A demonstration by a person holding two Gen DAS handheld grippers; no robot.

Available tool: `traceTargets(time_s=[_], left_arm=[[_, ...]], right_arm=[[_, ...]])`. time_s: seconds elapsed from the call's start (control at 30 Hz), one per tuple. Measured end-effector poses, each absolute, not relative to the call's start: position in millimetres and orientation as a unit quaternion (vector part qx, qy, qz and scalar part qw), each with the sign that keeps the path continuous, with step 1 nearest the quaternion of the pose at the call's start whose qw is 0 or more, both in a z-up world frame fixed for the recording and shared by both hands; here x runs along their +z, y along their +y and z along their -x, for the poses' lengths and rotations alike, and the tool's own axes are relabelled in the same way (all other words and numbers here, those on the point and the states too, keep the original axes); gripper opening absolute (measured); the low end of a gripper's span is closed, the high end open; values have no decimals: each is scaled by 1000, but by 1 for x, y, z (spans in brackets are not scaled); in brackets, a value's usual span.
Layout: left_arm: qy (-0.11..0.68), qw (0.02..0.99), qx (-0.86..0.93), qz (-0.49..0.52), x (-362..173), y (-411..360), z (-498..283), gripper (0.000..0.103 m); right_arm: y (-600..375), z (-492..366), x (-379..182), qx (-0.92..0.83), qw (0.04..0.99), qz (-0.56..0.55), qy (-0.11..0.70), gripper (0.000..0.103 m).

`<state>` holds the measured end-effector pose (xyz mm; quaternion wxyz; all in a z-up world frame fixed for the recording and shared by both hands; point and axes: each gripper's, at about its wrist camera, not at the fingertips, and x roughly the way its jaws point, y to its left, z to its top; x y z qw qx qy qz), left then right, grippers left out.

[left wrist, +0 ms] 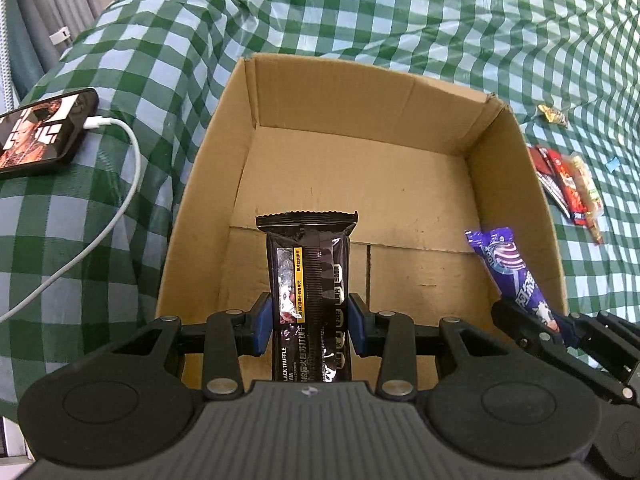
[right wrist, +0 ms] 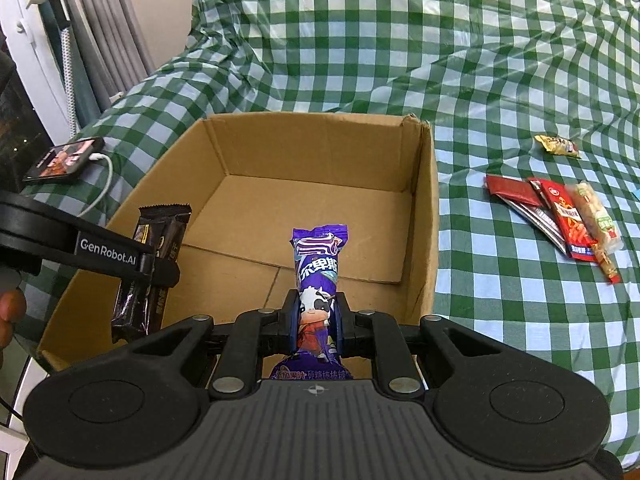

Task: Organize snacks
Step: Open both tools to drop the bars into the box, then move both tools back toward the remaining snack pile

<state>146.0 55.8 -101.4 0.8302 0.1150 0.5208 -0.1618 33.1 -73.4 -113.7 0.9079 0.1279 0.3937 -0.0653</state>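
Both my grippers, left (left wrist: 310, 322) clamped on the black bar (left wrist: 308, 264), right (right wrist: 316, 320) on the purple lolly (right wrist: 318, 276), hung above the box (right wrist: 424, 208); releasing early risked either wrapper catching its near wall.

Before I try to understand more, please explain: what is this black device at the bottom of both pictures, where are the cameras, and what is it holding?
These are two handheld grippers; a person carries one in each hand. Each has a camera looking forward along its jaws, so each picture is one gripper's own view.

The left gripper holds a black snack bar. The right gripper holds a purple candy packet. Both are over an open cardboard box with nothing lying inside.

The box sits on a green checked cloth. To its right lie more snacks: a pile of red packets and a small yellow wrapper. To its left is a phone on a white cable.
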Motion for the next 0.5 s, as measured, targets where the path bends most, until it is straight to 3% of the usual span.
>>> traceTargets(time_s=[0.13,0.17,0.2,0.23,0.27,0.3,0.33,0.37,0.5], left_arm=[[526,827,-159,-123,-110,52,-151,44],[525,827,-160,-125,-111,51,-152,52],[525,826,-161,-128,-110,51,-152,79],[520,829,-157,-132,-108,52,-152,94],[511,836,-150,-135,-103,52,-150,102],[490,849,-145,-137,-97,54,-147,103],[478,854,-145,-142,-90,55,-143,103],[476,855,-146,-147,-85,55,-141,103],[481,854,-134,-145,-55,59,-128,103]], right_arm=[[-77,-40,-120,-68,906,-129,398,17],[-77,-42,-121,-69,905,-129,399,17],[-77,-43,-122,-69,905,-131,398,19],[-79,-43,-121,-68,906,-136,396,20],[-80,-43,-120,-70,906,-141,393,26],[-82,-42,-117,-73,907,-143,390,44],[-82,-41,-114,-78,908,-144,386,68],[-82,-38,-110,-85,910,-145,379,77],[-86,-17,-90,-93,916,-145,363,81]])
